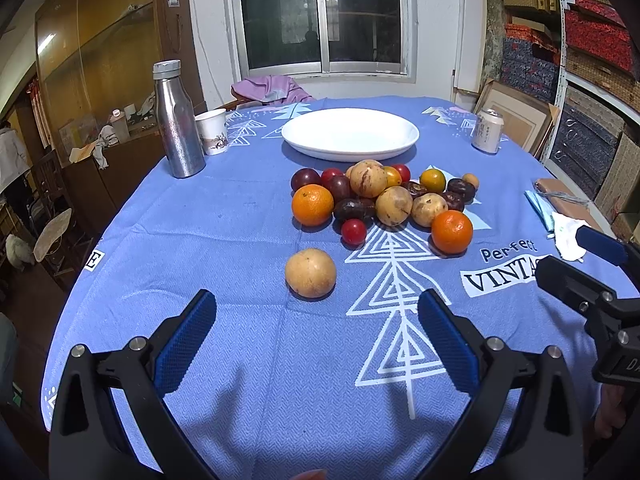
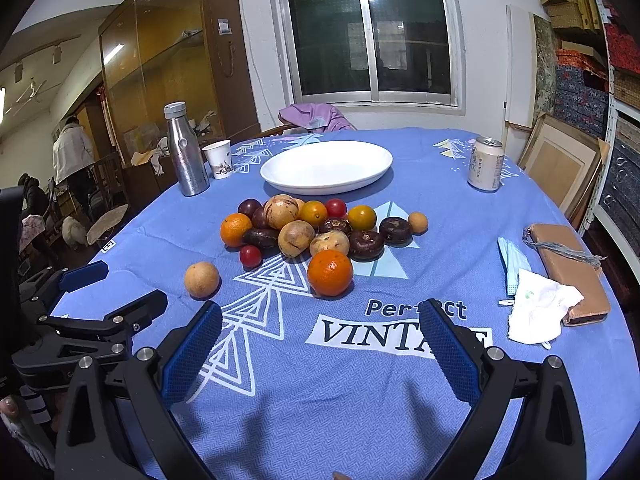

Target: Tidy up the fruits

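Nearest the cameras, short of the fruit pile (image 1: 380, 200), the left gripper (image 1: 316, 312) and right gripper (image 2: 320, 320) hover over the blue tablecloth (image 1: 240, 360), each with fingers spread wide and holding nothing. One tan round fruit (image 1: 310, 273) lies apart on the near side of the pile, centred ahead of the left gripper and unobstructed, probably the easiest first pick. An orange (image 2: 330, 273) at the pile's near edge faces the right gripper. Fruits within the pile touch, so lifting one may roll its neighbours. Just beyond the pile sits the empty white plate (image 1: 350, 134), the likely destination. Left of the pile stand a steel bottle (image 1: 178, 120) and paper cup (image 1: 213, 131); right of it, a can (image 1: 487, 131), a face mask (image 2: 512, 264), a tissue (image 2: 540, 308) and a brown pouch (image 2: 568, 268), all clear of the route.
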